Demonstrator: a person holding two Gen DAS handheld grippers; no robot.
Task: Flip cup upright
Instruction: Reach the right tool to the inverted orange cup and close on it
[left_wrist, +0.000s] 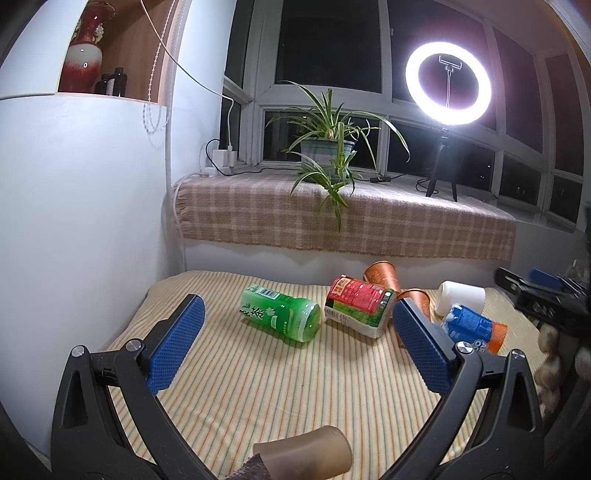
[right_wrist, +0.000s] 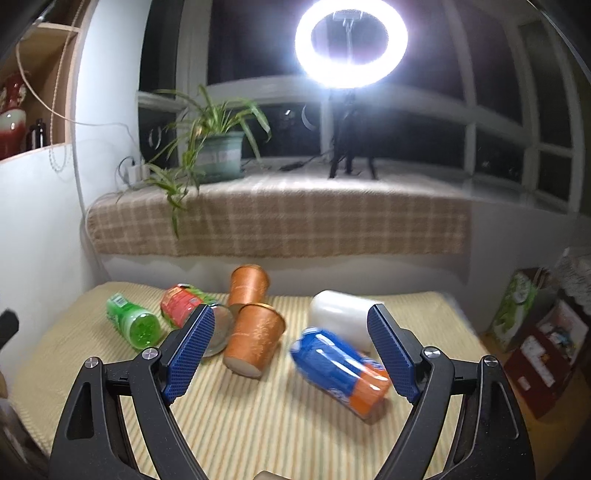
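Your right gripper (right_wrist: 291, 350) hangs wide open, empty, with the blue-and-orange cup (right_wrist: 341, 373) lying on its side on the table (right_wrist: 258, 424) between its fingers. Centre its body between them, close gently, then tip it upright. Your left gripper (left_wrist: 297, 343) is equally open and empty.

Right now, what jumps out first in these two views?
The ring light blazes on the window ledge, washing out the top of the right view. Below it, cups and bottles lie toppled on the striped mat: a green bottle at left, an orange cup in the middle, a blue can at right. Both claws, left and right, hang open, empty.
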